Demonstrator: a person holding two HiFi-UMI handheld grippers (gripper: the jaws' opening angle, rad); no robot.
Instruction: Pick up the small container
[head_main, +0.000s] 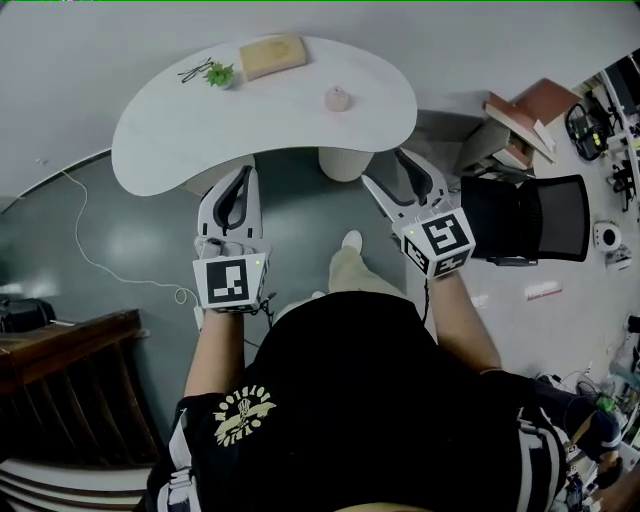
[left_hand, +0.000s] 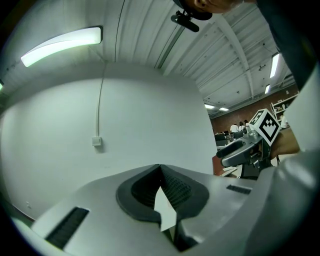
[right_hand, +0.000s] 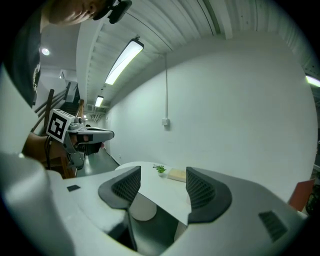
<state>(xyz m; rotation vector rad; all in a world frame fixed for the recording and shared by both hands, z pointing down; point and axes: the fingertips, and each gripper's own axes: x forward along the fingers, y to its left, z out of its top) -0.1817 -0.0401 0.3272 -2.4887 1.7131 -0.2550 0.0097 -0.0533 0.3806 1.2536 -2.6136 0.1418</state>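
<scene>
Short of the near edge of the white table (head_main: 160, 150), left gripper (head_main: 243, 176) with jaws pressed together on nothing, tilted up toward a bare wall (left_hand: 150, 125) beyond the table. Off the same near edge, nearer the table's right end, right gripper (head_main: 386, 168) with jaws apart and empty, framing the tabletop between them. On the table, toward its right end, small pink container (head_main: 337, 99), upright and standing alone; along the table's far edge, tan block (head_main: 272, 55), and toward the table's left end a small green plant (head_main: 219, 74). Reach apparently not yet begun. Probably best taken with the right gripper: tip it down, carry the open jaws over the table's near edge, straddle the container evenly, close gently about its middle, then lift straight up, clear of the block.
</scene>
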